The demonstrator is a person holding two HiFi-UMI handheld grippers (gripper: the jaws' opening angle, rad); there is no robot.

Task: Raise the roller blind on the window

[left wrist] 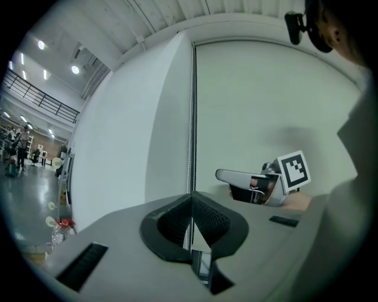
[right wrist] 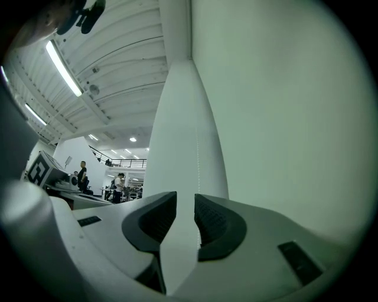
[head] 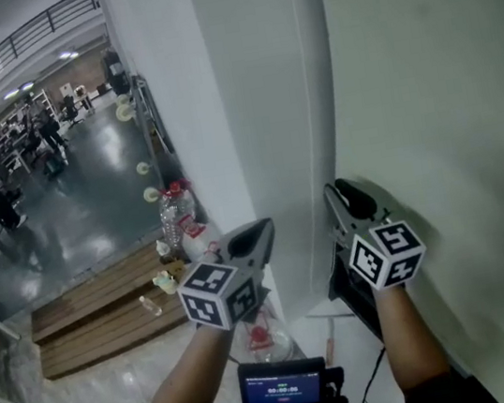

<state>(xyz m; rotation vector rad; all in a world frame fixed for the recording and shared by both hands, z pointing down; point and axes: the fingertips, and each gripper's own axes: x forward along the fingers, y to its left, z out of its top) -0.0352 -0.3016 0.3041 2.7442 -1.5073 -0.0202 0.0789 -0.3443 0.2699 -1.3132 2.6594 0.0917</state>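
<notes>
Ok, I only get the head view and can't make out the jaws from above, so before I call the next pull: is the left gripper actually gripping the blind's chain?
Observer: Yes, the left gripper is shut on the chain.
Operator: And the right?
Observer: The right gripper is open; the chain runs through its gap, unpinched.
Operator: Where does the chain hang?
Observer: Straight down the left edge of the blind, as the left gripper view shows it.
</notes>
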